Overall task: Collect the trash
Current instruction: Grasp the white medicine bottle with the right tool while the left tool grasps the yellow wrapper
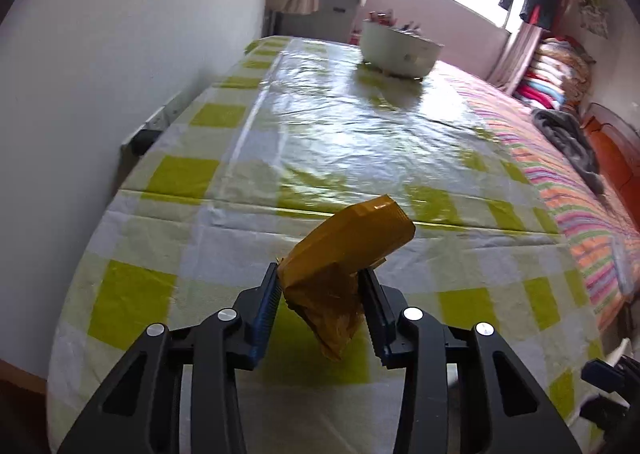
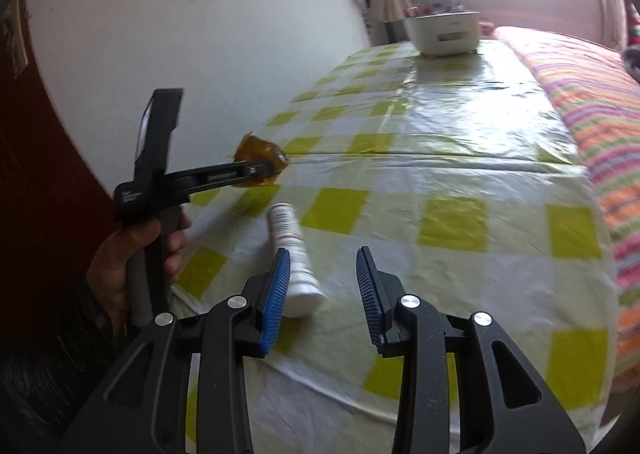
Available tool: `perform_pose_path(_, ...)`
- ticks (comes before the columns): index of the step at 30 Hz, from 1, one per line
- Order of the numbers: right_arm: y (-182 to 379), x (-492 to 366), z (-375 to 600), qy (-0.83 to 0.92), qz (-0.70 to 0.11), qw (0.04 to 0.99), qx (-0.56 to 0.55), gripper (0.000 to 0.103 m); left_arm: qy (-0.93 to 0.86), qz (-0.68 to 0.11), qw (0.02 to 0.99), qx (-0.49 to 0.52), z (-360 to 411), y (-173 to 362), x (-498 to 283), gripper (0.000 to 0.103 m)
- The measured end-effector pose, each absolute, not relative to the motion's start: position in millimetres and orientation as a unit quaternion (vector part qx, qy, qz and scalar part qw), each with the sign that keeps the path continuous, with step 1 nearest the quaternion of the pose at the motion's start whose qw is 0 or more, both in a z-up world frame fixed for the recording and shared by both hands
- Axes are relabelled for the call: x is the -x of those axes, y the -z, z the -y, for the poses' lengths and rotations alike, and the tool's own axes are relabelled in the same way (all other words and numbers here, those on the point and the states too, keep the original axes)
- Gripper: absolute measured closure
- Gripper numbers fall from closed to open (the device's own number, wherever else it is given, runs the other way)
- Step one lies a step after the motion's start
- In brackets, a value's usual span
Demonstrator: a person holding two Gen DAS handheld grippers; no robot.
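My left gripper [image 1: 320, 274] is shut on a crumpled brown-yellow wrapper [image 1: 344, 254] and holds it above the checked tablecloth [image 1: 160, 222]. In the right wrist view the left gripper [image 2: 276, 168] shows at the left with the wrapper [image 2: 256, 150] in it, held by a hand. My right gripper [image 2: 323, 254] is open and empty, just above the near end of a white bottle [image 2: 294, 254] that lies on its side on the cloth. The bottle is slightly left of the gap between the fingers.
A white bin [image 1: 396, 52] holding trash stands at the far end of the table, also in the right wrist view [image 2: 442, 32]. A white wall [image 1: 100, 54] runs along the left. A striped bed [image 1: 560, 182] lies along the right.
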State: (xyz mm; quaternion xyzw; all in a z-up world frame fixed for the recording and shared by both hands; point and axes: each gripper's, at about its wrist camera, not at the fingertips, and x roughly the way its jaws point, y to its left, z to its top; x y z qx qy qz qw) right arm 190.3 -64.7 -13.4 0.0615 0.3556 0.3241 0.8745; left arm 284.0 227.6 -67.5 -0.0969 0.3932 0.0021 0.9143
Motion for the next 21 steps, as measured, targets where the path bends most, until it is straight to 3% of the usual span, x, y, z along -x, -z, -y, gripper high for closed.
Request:
perform_pose_path(7,11.4,-192.8,60.6,-0.344,-0.357,0.866,-0.062,0.074,0.011,-0.397,0.912,0.100,-220.2,68.2,-281.5,0.067)
perform_pose_path(10,12.6,-197.2,40.4,-0.362,-0.366,0.856,-0.036,0.064,0.004,-0.400,0.910,0.110,-225.8,69.2,-282.8,0.067)
perform_pose_path(12,15.0,-201.4,23.1,-0.366,-0.372,0.853,-0.014,0.048,0.002,-0.401,0.908,0.124,-232.7,70.2,-283.5,0.067)
perform_pose_path(13,17.3,-204.6,15.3,-0.371,-0.376,0.849,-0.003,0.046,0.001,-0.401,0.907,0.128,-234.4,70.2,-284.2,0.067)
perform_pose_path(19,32.4,-217.9,-24.2,-0.372,-0.395,0.838,0.062,0.047,0.000,-0.401,0.907,0.128,-236.5,68.8,-285.7,0.067)
perform_pose_path(20,33.8,-221.1,-26.5,-0.369,-0.399,0.836,0.071,0.050,0.000,-0.402,0.907,0.127,-236.2,69.3,-285.5,0.067)
perform_pose_path(21,36.7,-222.9,-30.0,-0.364,-0.403,0.835,0.081,0.061,0.001,-0.403,0.906,0.127,-236.1,69.5,-285.6,0.067)
